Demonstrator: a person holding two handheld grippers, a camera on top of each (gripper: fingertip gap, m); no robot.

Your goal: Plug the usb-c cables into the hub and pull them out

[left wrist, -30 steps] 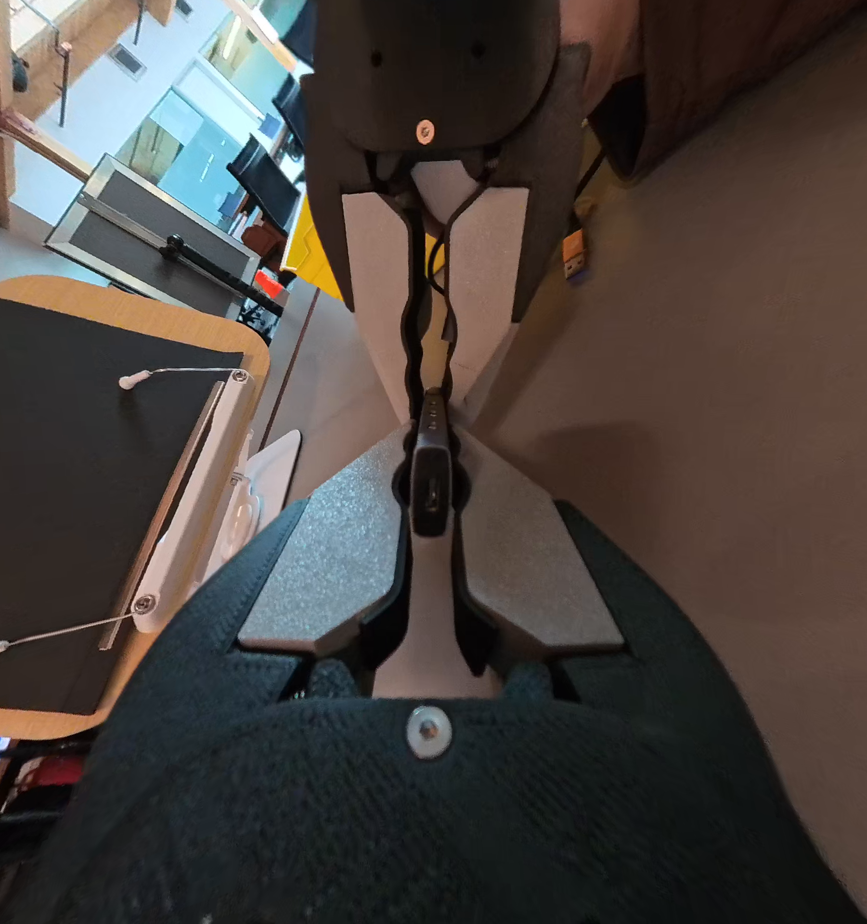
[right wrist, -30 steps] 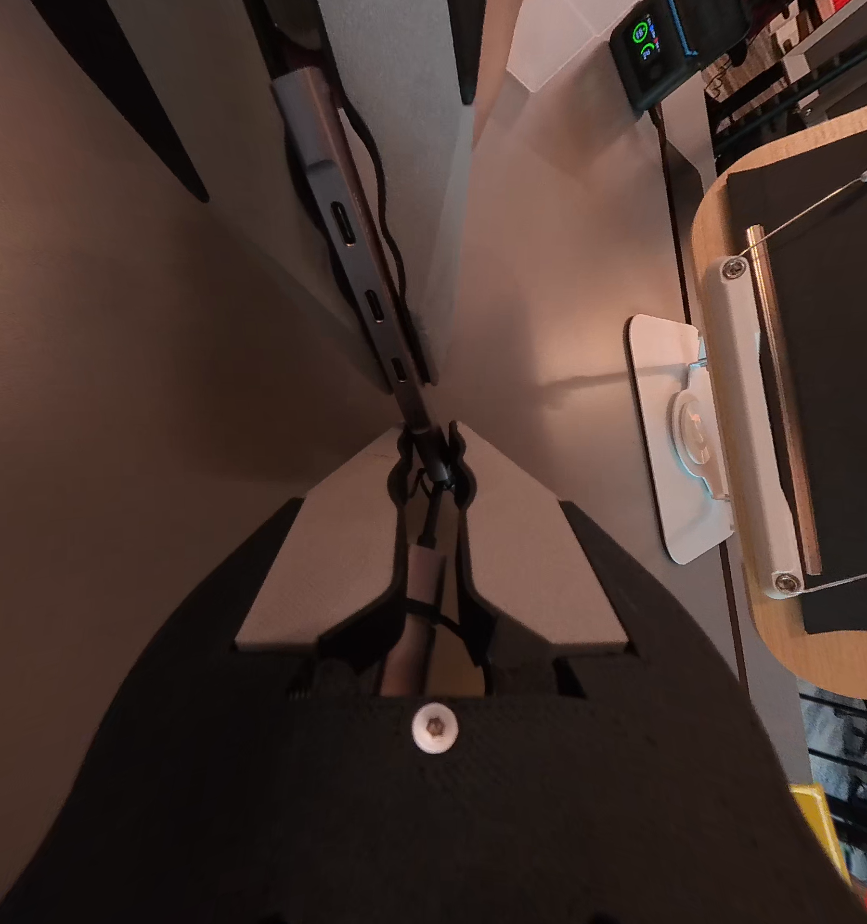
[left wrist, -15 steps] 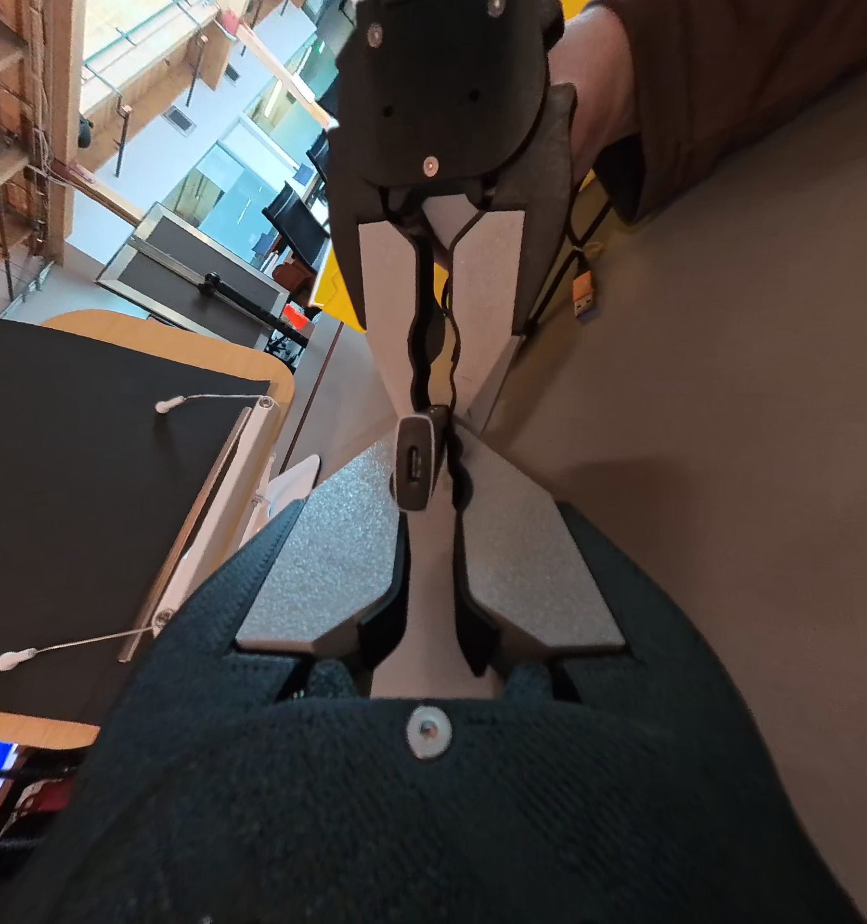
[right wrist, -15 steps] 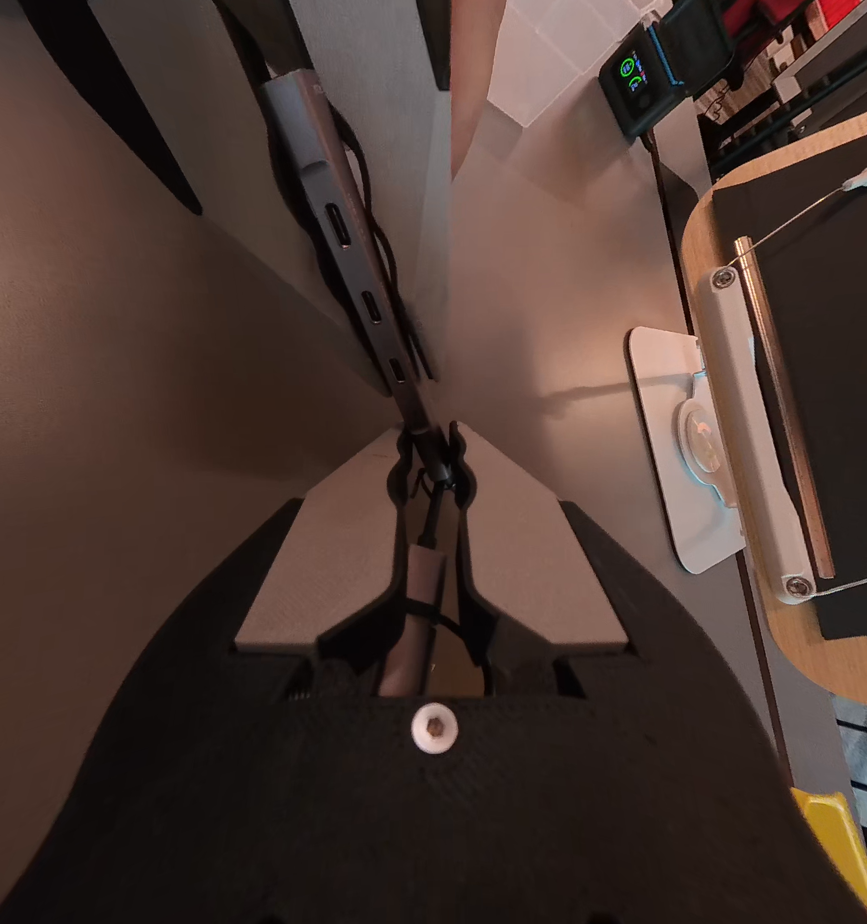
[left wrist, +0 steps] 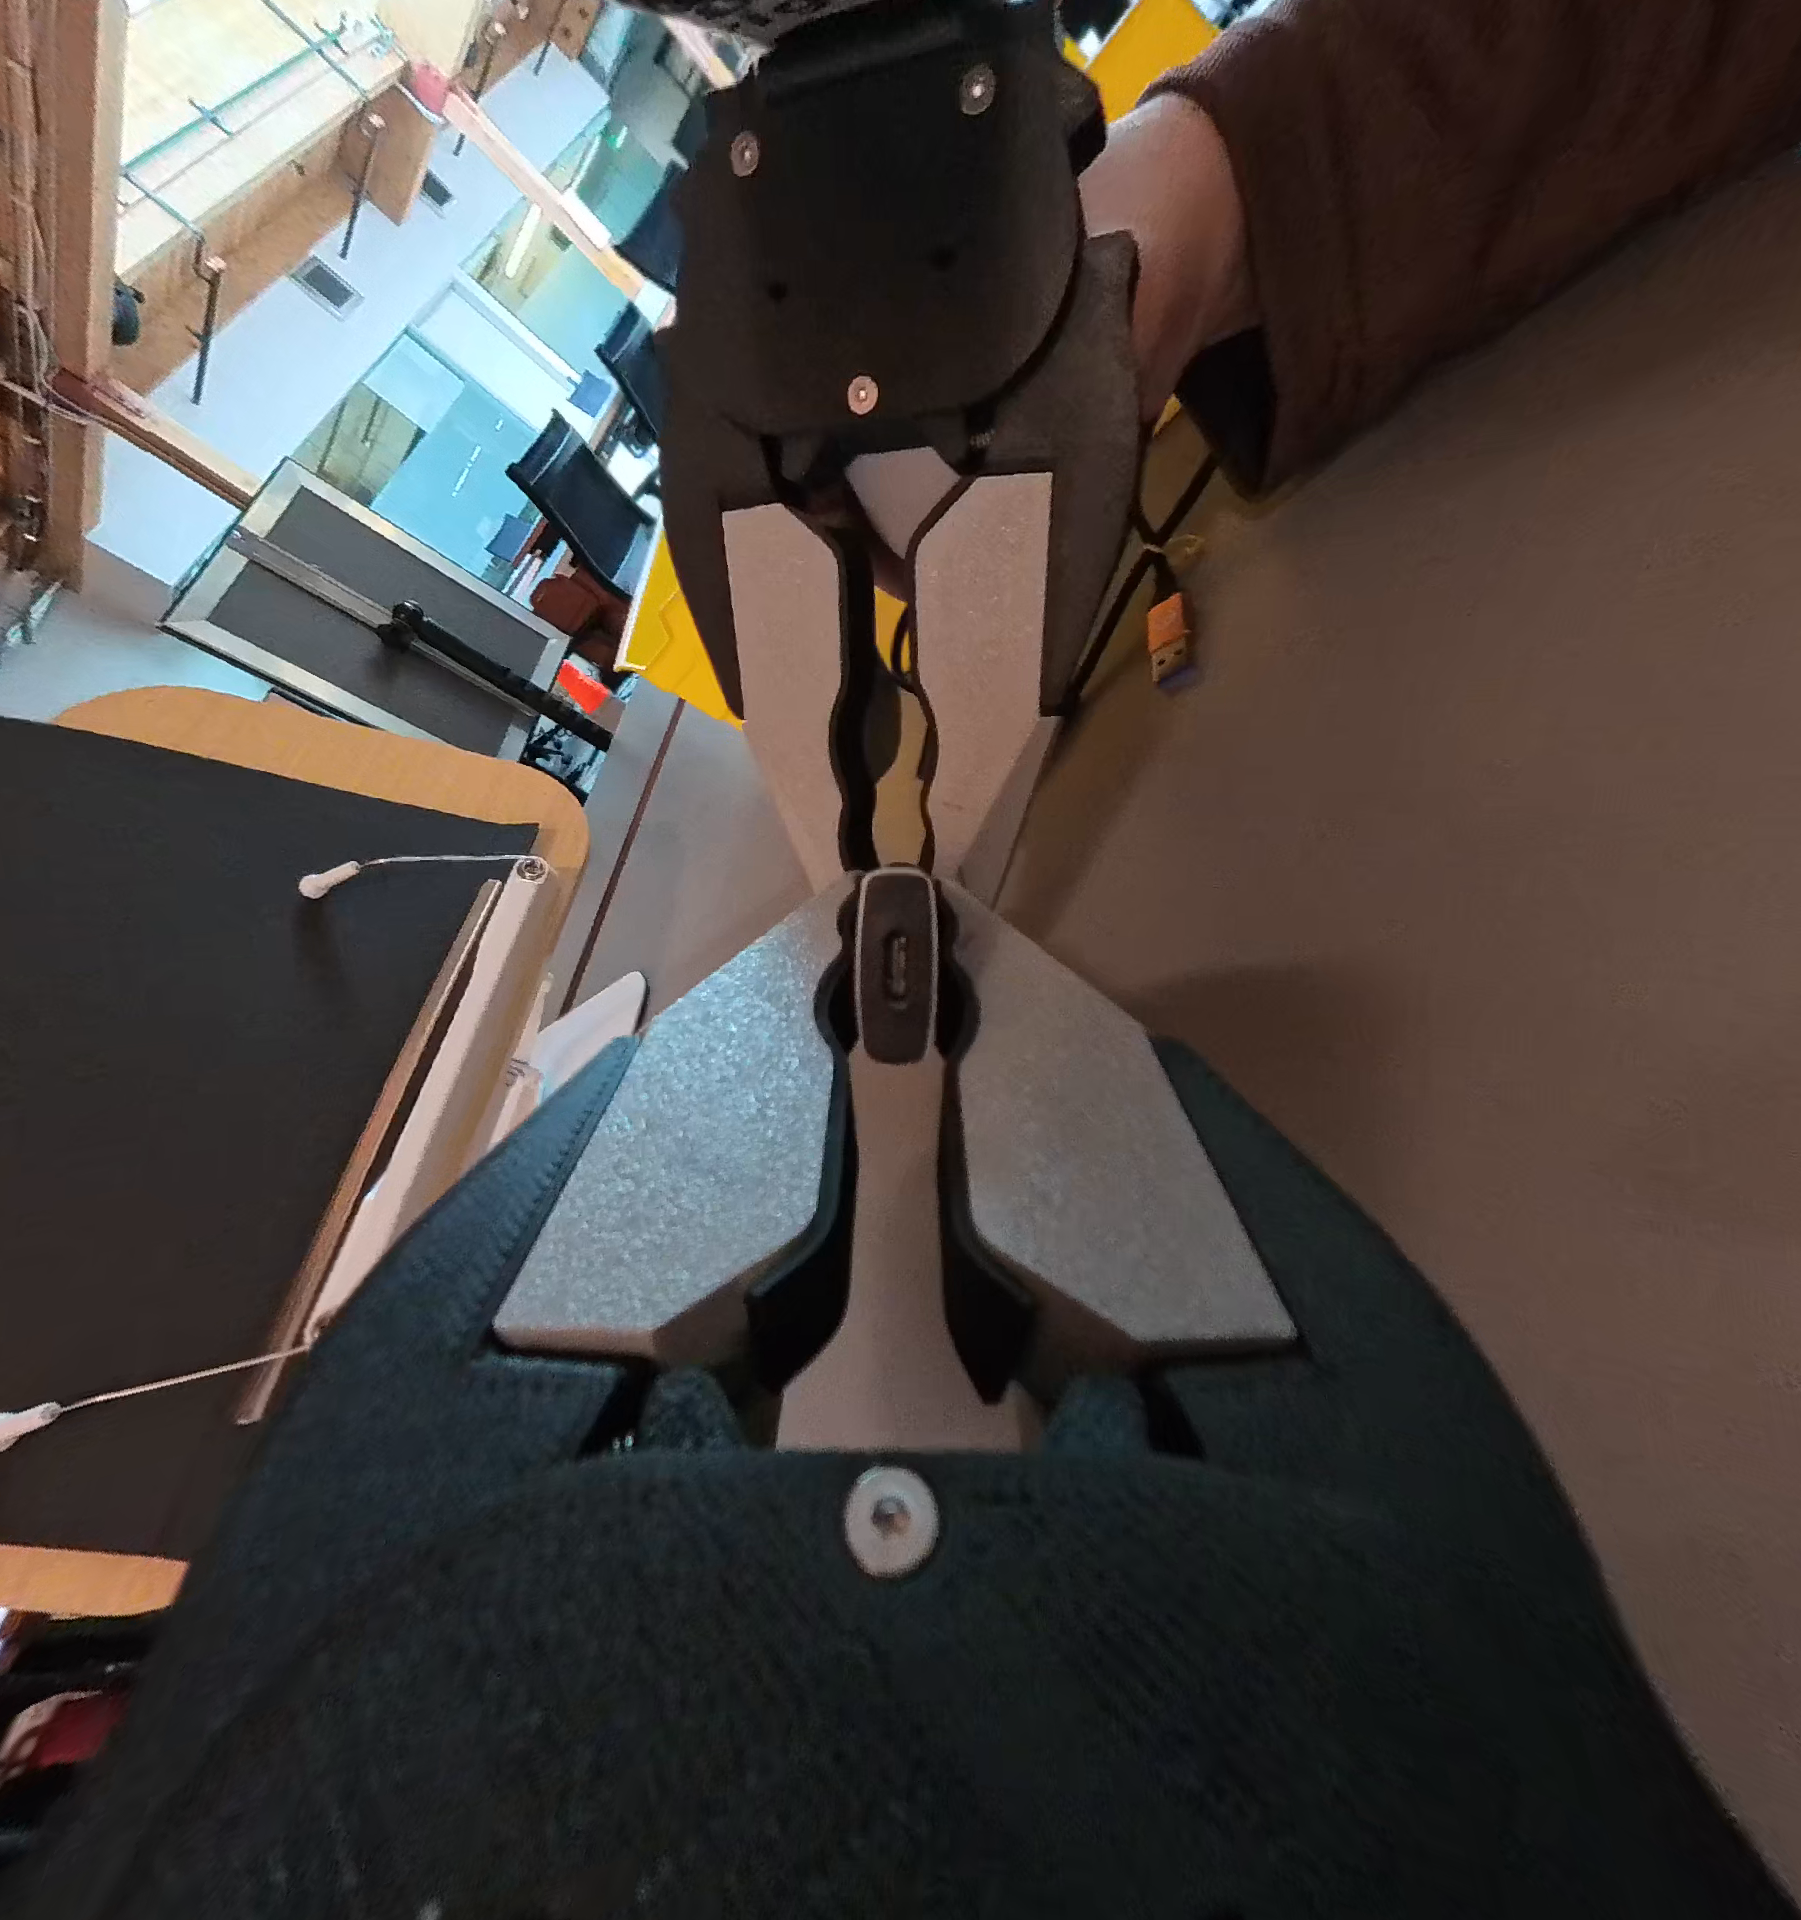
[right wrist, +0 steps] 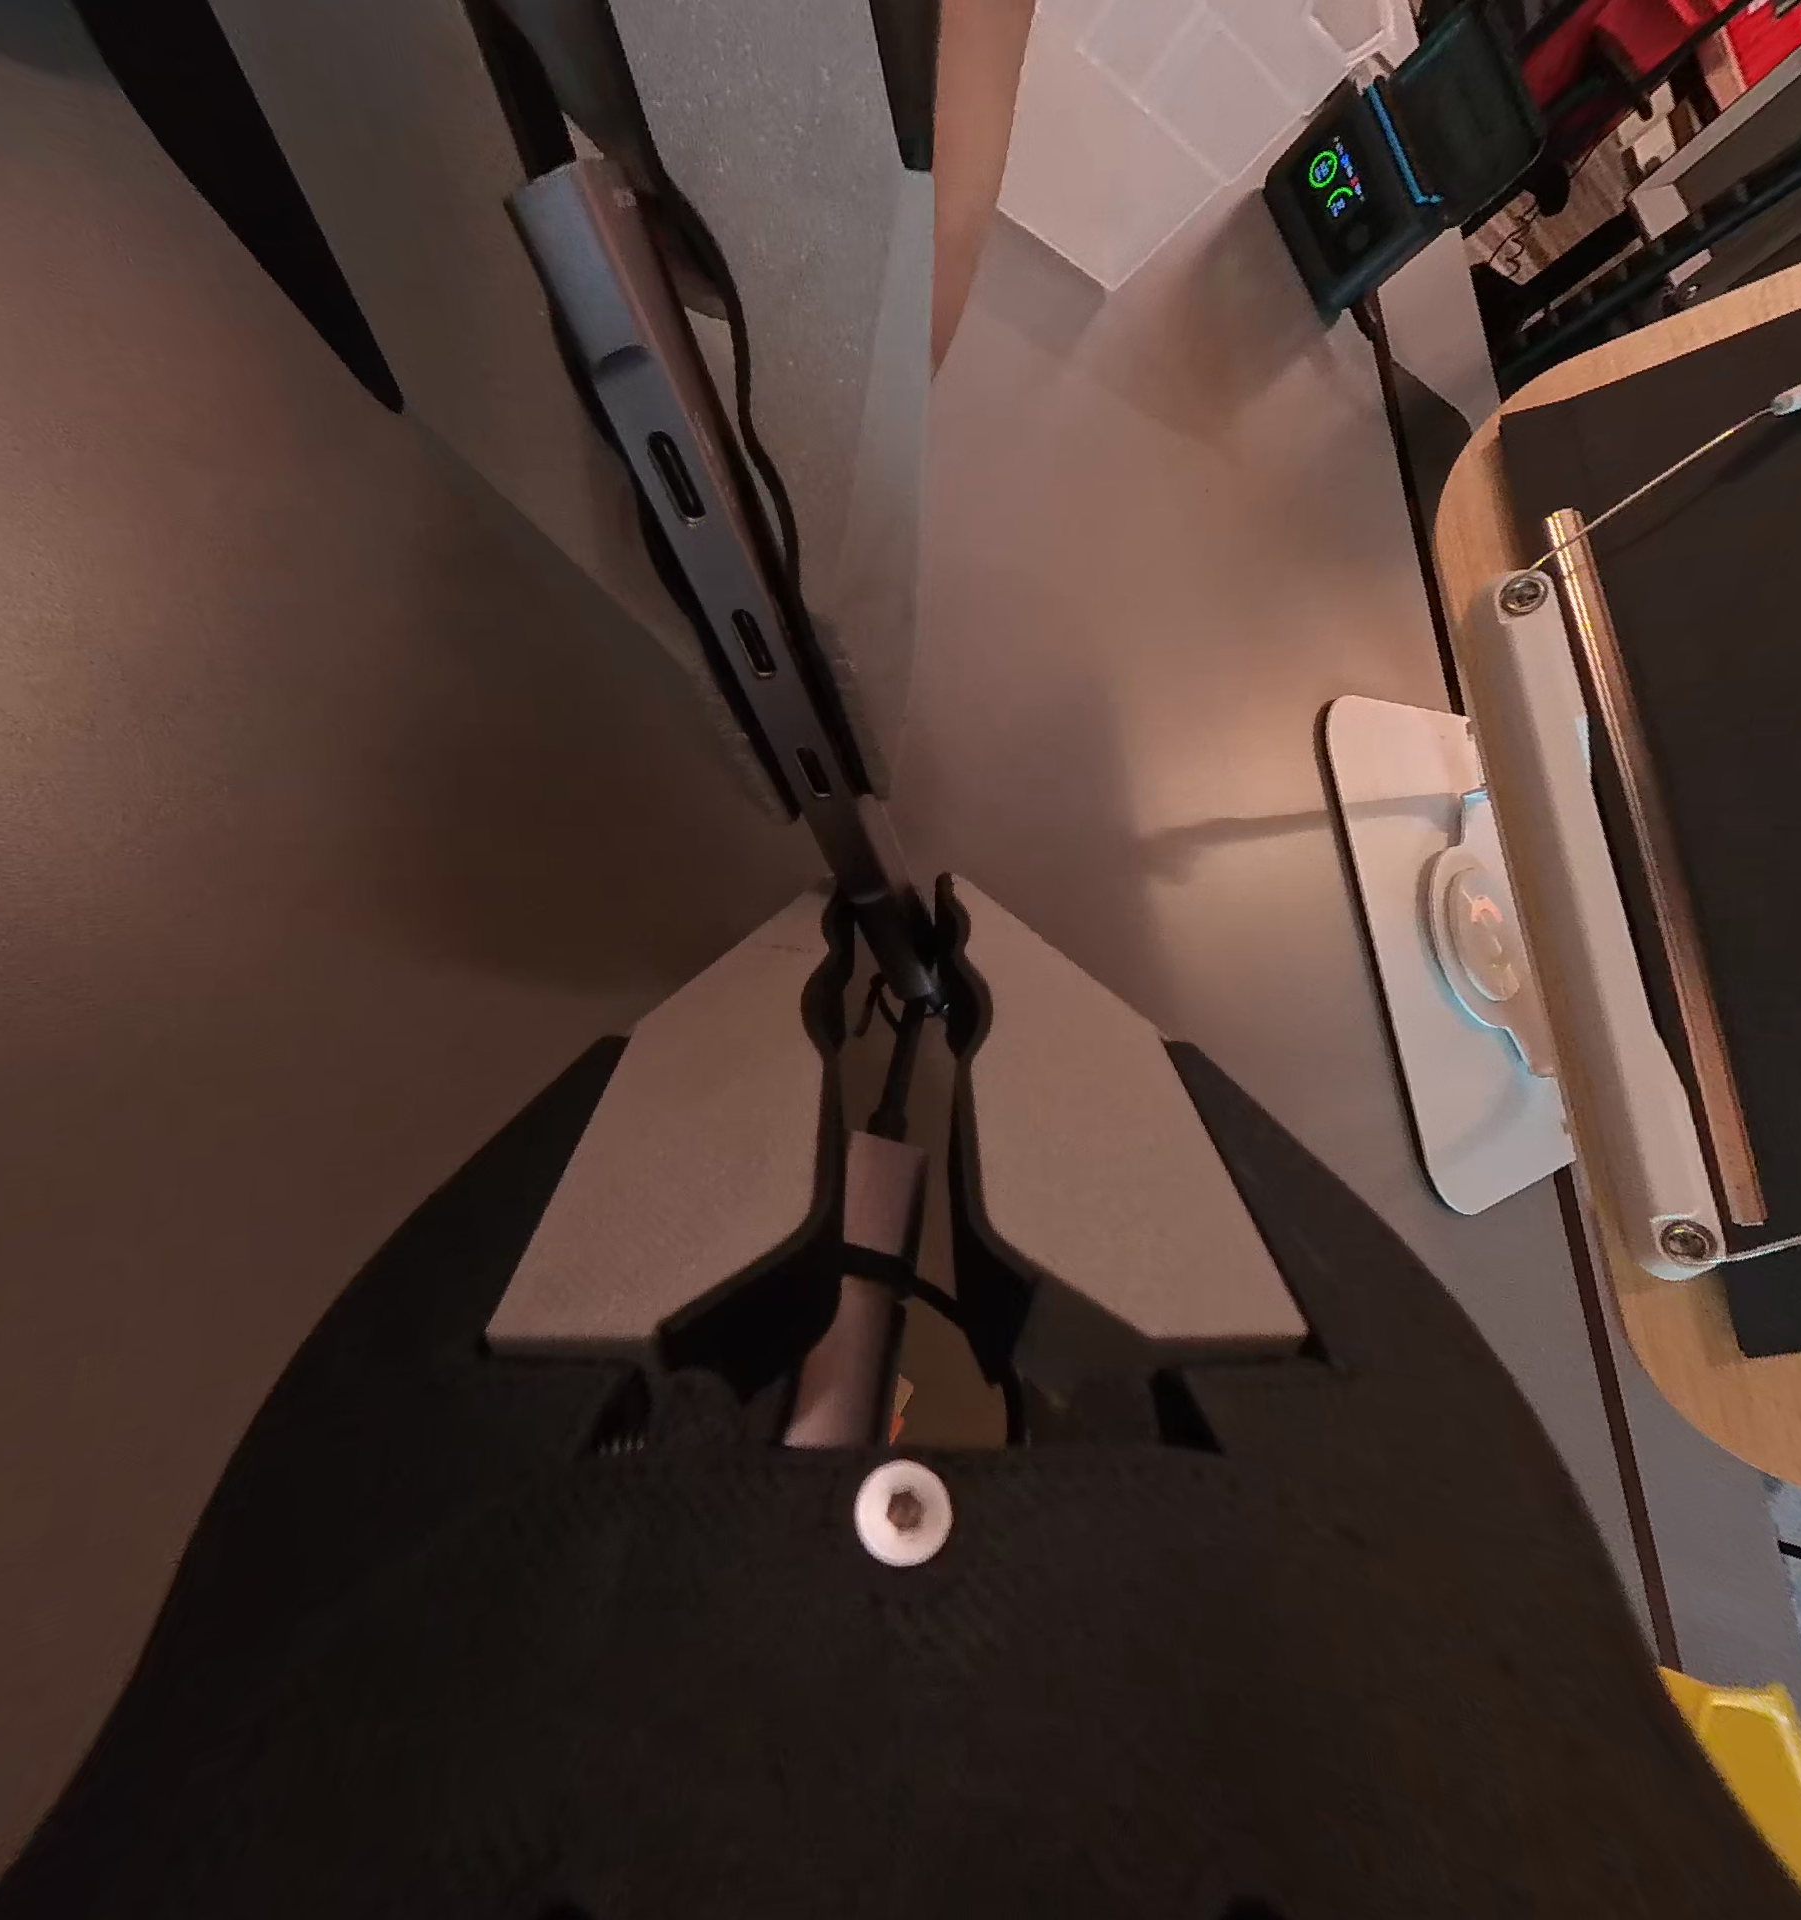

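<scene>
Gripping the hub (left wrist: 894, 971) end-on, my left gripper (left wrist: 896, 966) stays clamped; beyond, my right gripper (right wrist: 901, 961) pinches the usb-c cable (right wrist: 891, 1091) at the hub's far tip; any tilt between them could bend the plug; an orange connector (left wrist: 1171, 639) lies farther off.

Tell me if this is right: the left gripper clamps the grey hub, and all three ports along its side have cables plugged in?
Not quite. The left gripper clamps the grey hub, but its three side ports are all empty; the right wrist view shows this.
</scene>
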